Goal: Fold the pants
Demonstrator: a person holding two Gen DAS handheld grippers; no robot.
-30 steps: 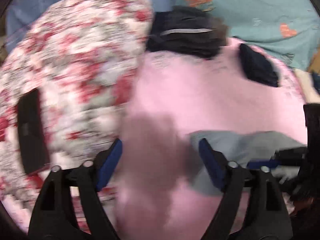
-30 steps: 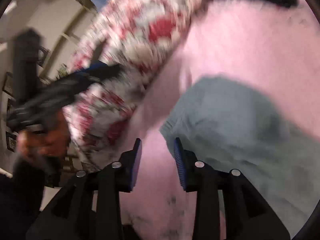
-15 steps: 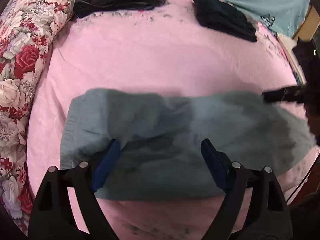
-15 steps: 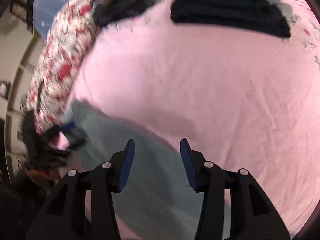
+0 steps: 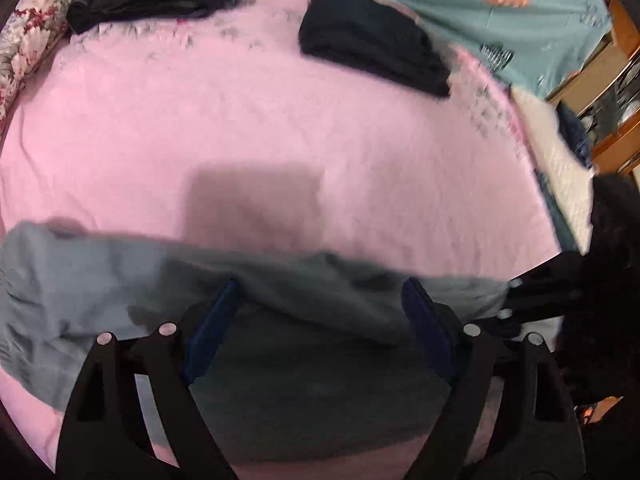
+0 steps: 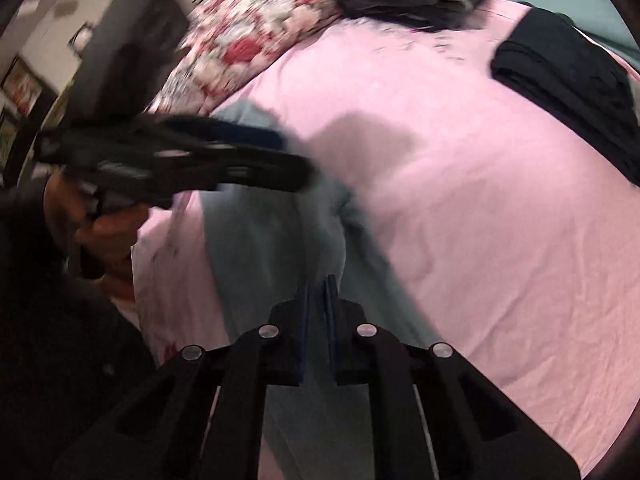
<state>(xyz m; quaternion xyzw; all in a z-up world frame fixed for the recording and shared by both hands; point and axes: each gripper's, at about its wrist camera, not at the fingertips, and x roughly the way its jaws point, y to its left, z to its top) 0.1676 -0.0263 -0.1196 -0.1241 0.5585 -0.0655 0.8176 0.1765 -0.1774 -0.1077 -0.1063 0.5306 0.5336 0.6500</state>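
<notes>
My right gripper [image 6: 316, 312] closes onto the grey pants [image 5: 120, 292] (one fold in, I reckon); left gripper [image 5: 320, 320] fingers apart above them.

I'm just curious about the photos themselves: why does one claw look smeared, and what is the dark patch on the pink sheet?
Right wrist view: the left claw is streaked by motion blur, the floral quilt is soft too. Left wrist view: the patch is a blurred shadow on the pink sheet above the grey pants; the fisheye lens bulges the bed.
</notes>
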